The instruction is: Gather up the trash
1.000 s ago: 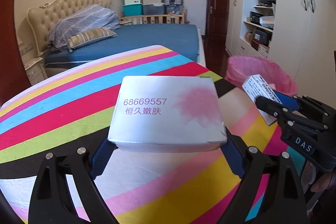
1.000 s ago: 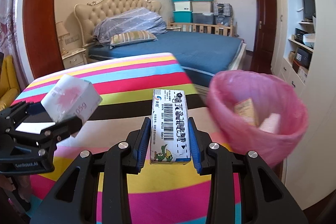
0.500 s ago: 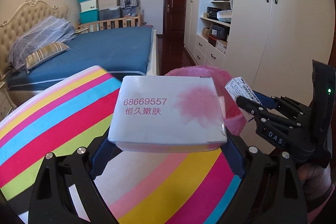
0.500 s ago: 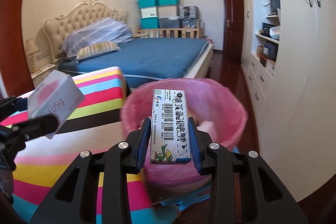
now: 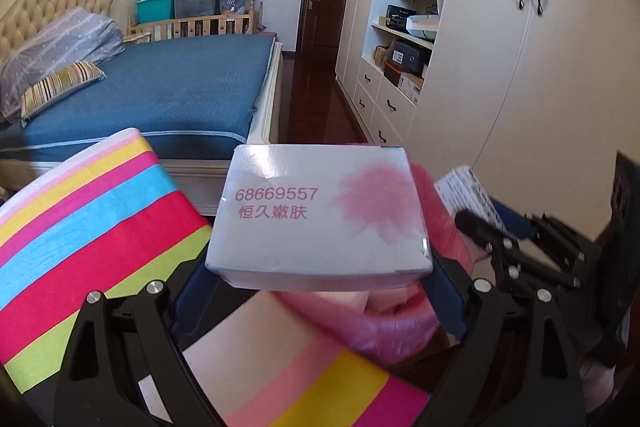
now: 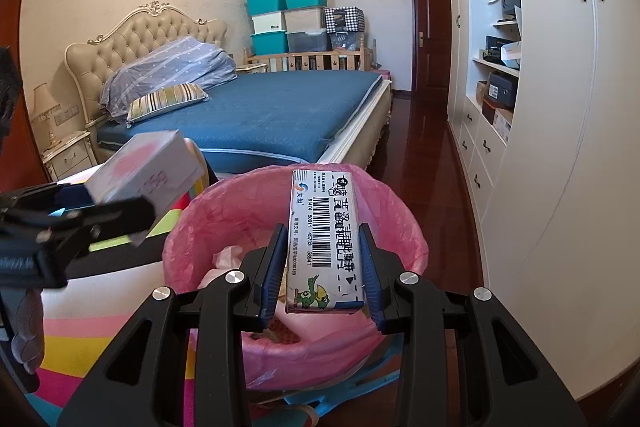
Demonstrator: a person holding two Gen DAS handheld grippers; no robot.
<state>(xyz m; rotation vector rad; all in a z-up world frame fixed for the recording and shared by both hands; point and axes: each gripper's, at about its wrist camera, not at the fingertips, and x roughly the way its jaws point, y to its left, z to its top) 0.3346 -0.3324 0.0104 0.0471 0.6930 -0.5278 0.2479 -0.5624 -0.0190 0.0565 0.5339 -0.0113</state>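
Observation:
My left gripper (image 5: 316, 275) is shut on a white box with a pink flower print (image 5: 320, 211) and holds it over the near rim of the pink-lined trash bin (image 5: 384, 323). My right gripper (image 6: 322, 267) is shut on a slim white carton with a barcode (image 6: 322, 235) and holds it above the open pink-lined bin (image 6: 224, 211), which has some trash inside. The left gripper with the white box (image 6: 148, 179) shows at the left of the right wrist view. The right gripper with its carton (image 5: 468, 195) shows at the right of the left wrist view.
The striped tablecloth (image 5: 92, 219) lies at the left, next to the bin. A blue bed (image 6: 280, 111) stands behind. White wardrobes and shelves (image 6: 560, 147) line the right side. Dark wood floor (image 6: 424, 155) runs between bed and wardrobes.
Both grippers have moved right, off the striped table toward the bin. The carton now hangs over the bin's opening, and the white box is at its rim.

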